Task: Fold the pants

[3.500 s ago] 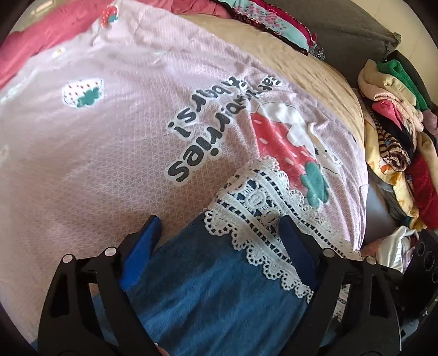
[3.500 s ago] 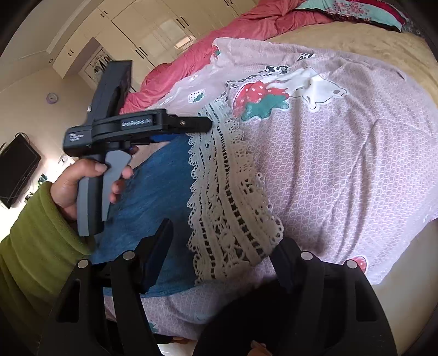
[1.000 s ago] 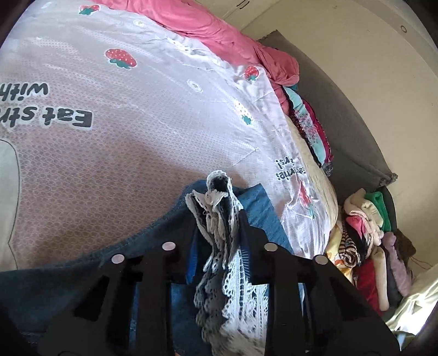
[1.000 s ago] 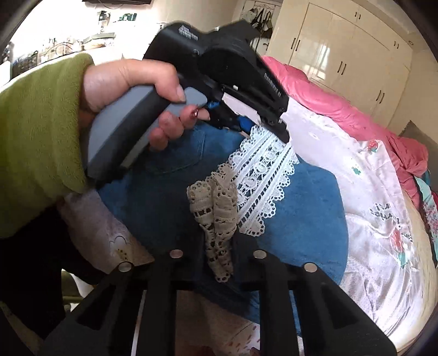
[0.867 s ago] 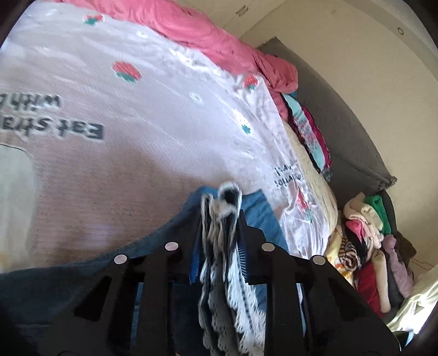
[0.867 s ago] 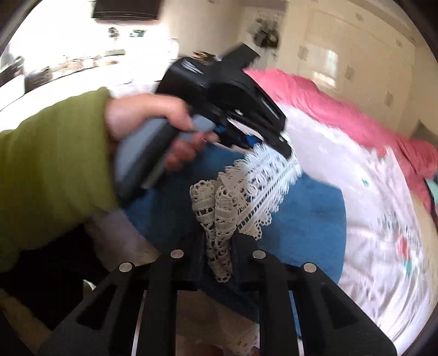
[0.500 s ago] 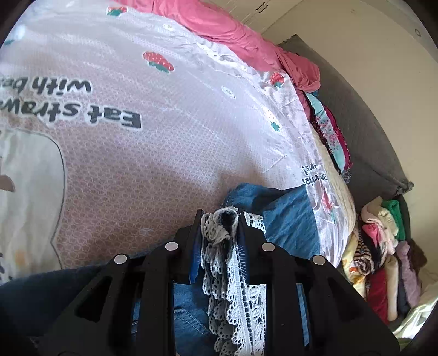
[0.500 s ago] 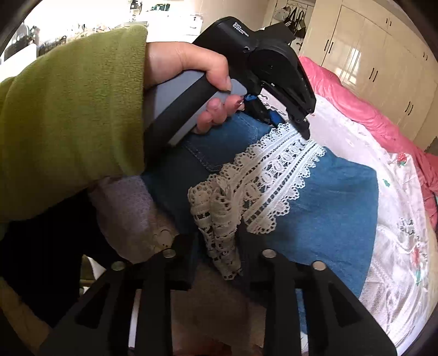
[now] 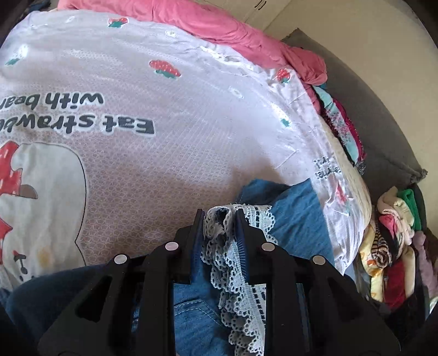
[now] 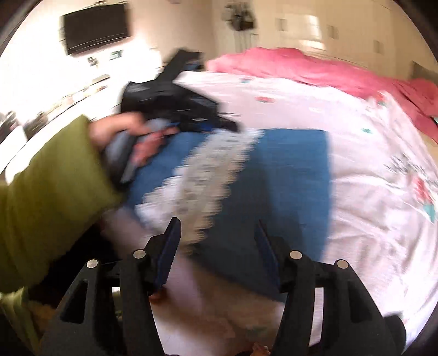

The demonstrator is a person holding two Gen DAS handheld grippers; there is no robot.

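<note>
Blue denim pants (image 9: 295,219) with a white lace hem (image 9: 232,263) lie folded on the bed. My left gripper (image 9: 219,216) is shut on a bunched bit of that lace, low over the cloth. The blurred right wrist view shows the pants (image 10: 287,169) and lace (image 10: 208,175) spread flat. There my right gripper (image 10: 217,227) hangs over their near edge, jaws opening, nothing pinched between them. A hand (image 10: 123,131) in a green sleeve (image 10: 49,178) holds the left gripper (image 10: 232,126) at the lace's far end.
A pale quilt (image 9: 164,137) with strawberry prints and lettering covers the bed. A pink blanket (image 9: 219,24) is bunched along its far side. A pile of clothes (image 9: 394,232) sits at the right by a grey headboard (image 9: 383,123). A television (image 10: 95,27) hangs on the wall.
My right gripper opened and let go of the lace hem, then swung away across the pants. The left gripper stayed shut on the lace and tilted slightly.
</note>
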